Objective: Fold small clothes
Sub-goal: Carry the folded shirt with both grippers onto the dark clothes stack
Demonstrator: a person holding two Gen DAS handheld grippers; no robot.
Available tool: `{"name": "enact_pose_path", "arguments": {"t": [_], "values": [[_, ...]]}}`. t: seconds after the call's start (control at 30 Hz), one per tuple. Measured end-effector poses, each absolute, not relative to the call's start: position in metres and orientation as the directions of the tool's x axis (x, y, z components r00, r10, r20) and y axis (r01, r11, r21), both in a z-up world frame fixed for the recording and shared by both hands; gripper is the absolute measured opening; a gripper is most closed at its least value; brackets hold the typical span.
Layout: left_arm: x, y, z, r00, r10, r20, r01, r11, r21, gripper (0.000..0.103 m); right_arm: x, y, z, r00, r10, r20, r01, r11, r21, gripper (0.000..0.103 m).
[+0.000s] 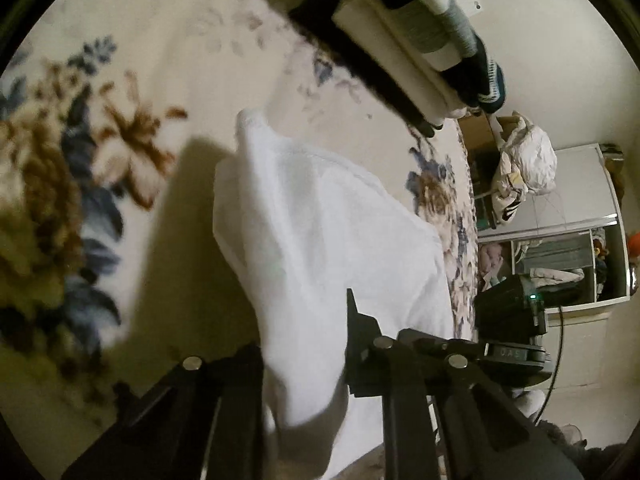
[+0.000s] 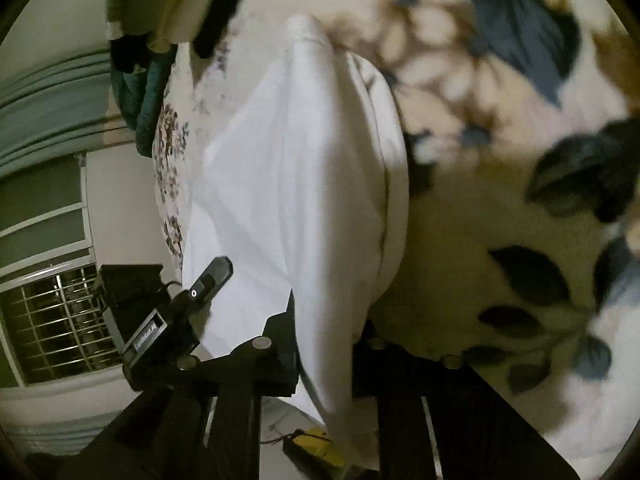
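A small white garment [image 1: 320, 232] hangs lifted over a cream blanket with blue and brown flowers [image 1: 100, 160]. My left gripper [image 1: 306, 364] is shut on one edge of it; the cloth runs down between the two black fingers. My right gripper [image 2: 324, 344] is shut on another edge of the same garment [image 2: 296, 168], which stretches away from the fingers with its far end near the blanket [image 2: 500, 208]. The other gripper shows at the side of each view [image 1: 512, 320] [image 2: 176, 312].
A stack of folded clothes in black, white and grey [image 1: 400, 28] lies at the far side of the bed. Beyond the bed edge are a white cabinet [image 1: 572, 216], a bundle [image 1: 524, 164] and a barred window [image 2: 52, 324].
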State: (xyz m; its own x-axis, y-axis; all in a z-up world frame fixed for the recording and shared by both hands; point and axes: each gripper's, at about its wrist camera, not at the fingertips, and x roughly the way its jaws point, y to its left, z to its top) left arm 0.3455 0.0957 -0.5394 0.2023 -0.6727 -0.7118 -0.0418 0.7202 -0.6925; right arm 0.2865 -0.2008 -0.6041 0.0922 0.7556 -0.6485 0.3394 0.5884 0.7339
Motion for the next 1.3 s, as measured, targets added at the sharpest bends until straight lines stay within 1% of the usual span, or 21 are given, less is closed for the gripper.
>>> {"name": "enact_pose_path", "arguments": {"t": [0.07, 0.17, 0.3, 0.47, 0.53, 0.63, 0.8, 0.93, 1.0, 1.1, 1.17, 1.2, 1.23, 1.3], "values": [[0.347, 0.096, -0.526, 0.202, -0.678, -0.707, -0.044, 0.715, -0.698, 0.012, 0.290, -0.201, -0.585, 0.104, 0.747, -0.657, 0.317, 0.601, 0.734, 0.013], [0.359, 0.094, -0.488, 0.207, -0.667, -0.716, -0.019, 0.729, -0.684, 0.012, 0.294, -0.201, -0.552, 0.117, 0.738, -0.665, 0.291, 0.614, 0.733, 0.012], [0.392, 0.086, -0.439, 0.223, -0.672, -0.706, 0.030, 0.729, -0.684, 0.012, 0.308, -0.206, -0.491, 0.150, 0.720, -0.677, 0.258, 0.633, 0.730, 0.012], [0.467, 0.065, -0.375, 0.278, -0.689, -0.670, 0.117, 0.716, -0.688, 0.012, 0.362, -0.223, -0.405, 0.247, 0.694, -0.676, 0.214, 0.641, 0.737, 0.012], [0.506, 0.053, -0.355, 0.304, -0.688, -0.659, 0.148, 0.717, -0.681, 0.012, 0.391, -0.230, -0.379, 0.286, 0.678, -0.678, 0.195, 0.651, 0.733, 0.012], [0.567, 0.041, -0.340, 0.332, -0.677, -0.656, 0.176, 0.728, -0.662, 0.012, 0.453, -0.248, -0.349, 0.346, 0.652, -0.675, 0.185, 0.657, 0.731, 0.012], [0.657, 0.031, -0.343, 0.368, -0.637, -0.677, 0.189, 0.765, -0.616, 0.012, 0.566, -0.247, -0.335, 0.380, 0.623, -0.684, 0.147, 0.689, 0.709, 0.012], [0.699, 0.023, -0.367, 0.370, -0.589, -0.719, 0.188, 0.805, -0.563, 0.013, 0.641, -0.243, -0.342, 0.371, 0.594, -0.714, 0.115, 0.733, 0.670, 0.012], [0.712, 0.019, -0.380, 0.367, -0.560, -0.743, 0.184, 0.826, -0.532, 0.013, 0.664, -0.240, -0.351, 0.354, 0.581, -0.733, 0.111, 0.752, 0.650, 0.012], [0.722, 0.016, -0.395, 0.355, -0.528, -0.771, 0.163, 0.847, -0.506, 0.016, 0.686, -0.237, -0.368, 0.323, 0.557, -0.765, 0.109, 0.781, 0.615, 0.012], [0.723, 0.014, -0.397, 0.360, -0.517, -0.777, 0.153, 0.854, -0.497, 0.017, 0.688, -0.234, -0.379, 0.300, 0.533, -0.791, 0.100, 0.807, 0.582, 0.012], [0.722, 0.013, -0.395, 0.368, -0.498, -0.785, 0.153, 0.866, -0.477, 0.019, 0.688, -0.232, -0.381, 0.294, 0.525, -0.799, 0.095, 0.816, 0.571, 0.013], [0.720, 0.010, -0.392, 0.384, -0.471, -0.794, 0.159, 0.881, -0.445, 0.020, 0.689, -0.230, -0.382, 0.290, 0.514, -0.807, 0.088, 0.826, 0.557, 0.013], [0.714, 0.006, -0.384, 0.429, -0.397, -0.811, 0.158, 0.917, -0.366, 0.028, 0.688, -0.227, -0.384, 0.286, 0.484, -0.827, 0.080, 0.848, 0.524, 0.021]]}}
